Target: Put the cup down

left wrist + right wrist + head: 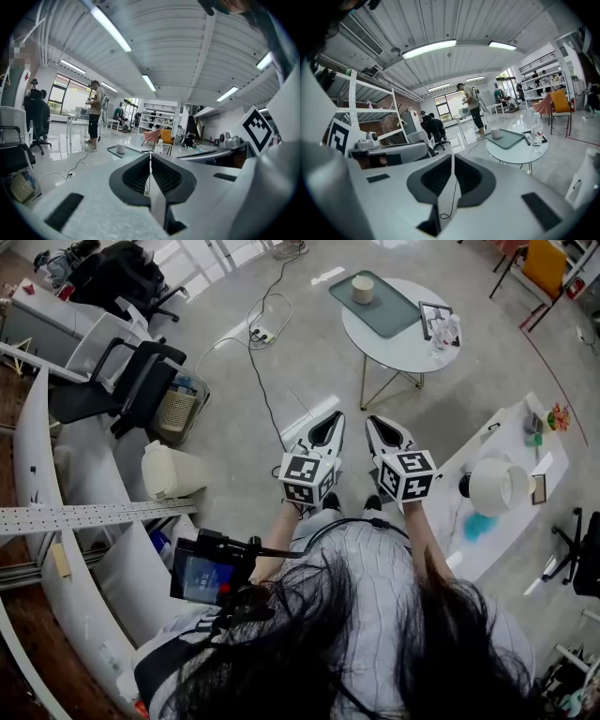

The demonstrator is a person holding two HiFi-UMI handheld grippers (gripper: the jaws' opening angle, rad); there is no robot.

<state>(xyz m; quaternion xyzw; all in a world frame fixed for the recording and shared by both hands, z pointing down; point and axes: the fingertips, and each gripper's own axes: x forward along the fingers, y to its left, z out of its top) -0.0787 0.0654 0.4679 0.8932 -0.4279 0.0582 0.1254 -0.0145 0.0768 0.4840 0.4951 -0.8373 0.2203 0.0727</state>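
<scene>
A pale cup [363, 289] stands upright on a grey-green tray [394, 313] on the round white table [412, 351], well ahead of me across the floor. My left gripper [328, 423] and right gripper [382, 427] are held side by side at waist height and point towards that table. Both are far from the cup. In the left gripper view the jaws meet at the tip [150, 153] with nothing between them, and the cup [121, 147] shows small beyond. The right gripper [453, 157] is likewise shut and empty, with the cup [496, 133] on its tray [513, 139] in the distance.
A water bottle [536, 132] and a picture frame [433, 320] share the round table. A power strip and cable [261, 334] lie on the floor. Office chairs [141, 381] and a bin [173, 409] stand left, a white desk [506, 442] right. A person [96, 115] stands beyond.
</scene>
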